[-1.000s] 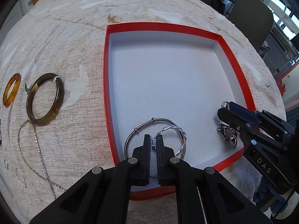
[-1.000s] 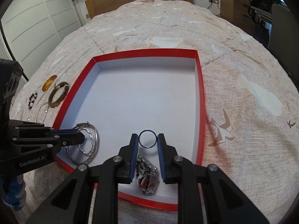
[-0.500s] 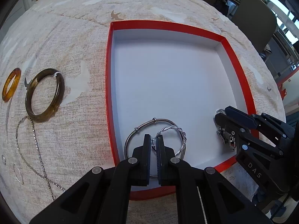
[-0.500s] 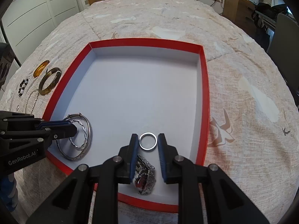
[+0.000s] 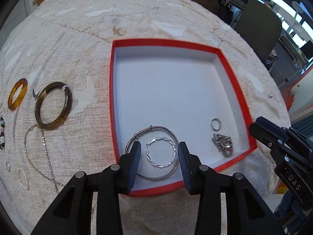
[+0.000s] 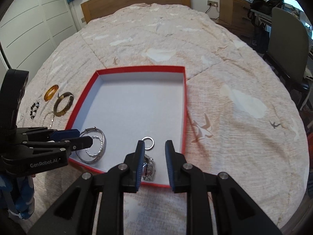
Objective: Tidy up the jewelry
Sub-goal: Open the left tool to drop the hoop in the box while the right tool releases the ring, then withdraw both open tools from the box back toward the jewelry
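A red tray (image 5: 111, 90) with a white floor lies on the bed; it also shows in the right wrist view (image 6: 184, 98). In its near left corner lie a silver bangle (image 5: 166, 129) and a twisted hoop earring (image 5: 156, 164). My left gripper (image 5: 158, 150) is open and empty above them. A small silver ring (image 6: 148, 142) and a chunky silver piece (image 6: 149, 171) lie in the near right corner. My right gripper (image 6: 154, 150) is open and empty over them.
Left of the tray on the bedspread lie an olive bangle (image 5: 52, 105), an amber ring (image 5: 17, 94), a thin chain (image 5: 37, 156), a beaded bracelet (image 6: 34, 107) and small hoops (image 5: 23, 178). A chair (image 6: 287, 45) stands right of the bed.
Both grippers have opened and pulled back. The left let go of the twisted hoop earring; the right let go of the small ring. Both pieces now lie in the tray.
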`<state>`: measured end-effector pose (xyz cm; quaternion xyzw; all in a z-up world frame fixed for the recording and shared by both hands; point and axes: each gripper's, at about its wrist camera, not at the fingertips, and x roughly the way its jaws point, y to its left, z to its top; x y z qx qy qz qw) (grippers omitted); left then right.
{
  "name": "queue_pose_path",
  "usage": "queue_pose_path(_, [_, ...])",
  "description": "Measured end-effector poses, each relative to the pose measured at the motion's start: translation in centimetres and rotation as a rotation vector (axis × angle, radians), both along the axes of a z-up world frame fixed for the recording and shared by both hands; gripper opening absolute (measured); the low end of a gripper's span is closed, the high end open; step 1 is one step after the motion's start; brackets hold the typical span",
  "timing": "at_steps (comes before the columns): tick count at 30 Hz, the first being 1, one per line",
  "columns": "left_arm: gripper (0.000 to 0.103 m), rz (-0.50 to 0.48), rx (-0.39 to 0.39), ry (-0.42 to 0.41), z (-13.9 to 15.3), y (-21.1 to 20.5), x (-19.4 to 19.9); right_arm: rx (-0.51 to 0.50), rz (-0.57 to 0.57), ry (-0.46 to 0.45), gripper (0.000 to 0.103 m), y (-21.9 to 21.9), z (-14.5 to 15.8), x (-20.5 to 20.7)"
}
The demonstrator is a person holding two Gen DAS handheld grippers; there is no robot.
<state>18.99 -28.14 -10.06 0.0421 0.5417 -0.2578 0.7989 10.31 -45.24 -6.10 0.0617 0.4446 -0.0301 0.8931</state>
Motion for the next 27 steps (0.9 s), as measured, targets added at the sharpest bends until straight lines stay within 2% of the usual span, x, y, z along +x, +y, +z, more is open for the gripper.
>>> queue_pose_path(6, [0.042,0.009,-0.066,-0.073,4.3,2.0,-2.3,0.009,-0.019,-0.043,0.021,0.8,2.6,-2.1])
queue_pose_path(12, [0.052,0.051,-0.062,-0.141,7.6,5.8,-4.7,0.015,-0.012,-0.097,0.021,2.8,5.2,-4.1])
queue_pose_path(20, [0.055,0.157,-0.064,-0.203,10.0,13.2,-7.7,0.024,0.02,-0.152,0.021,6.1,7.9,-6.8])
queue_pose_path(27, [0.066,0.279,-0.063,-0.252,11.2,20.2,-9.9,0.03,0.059,-0.183,0.021,9.2,9.4,-8.5])
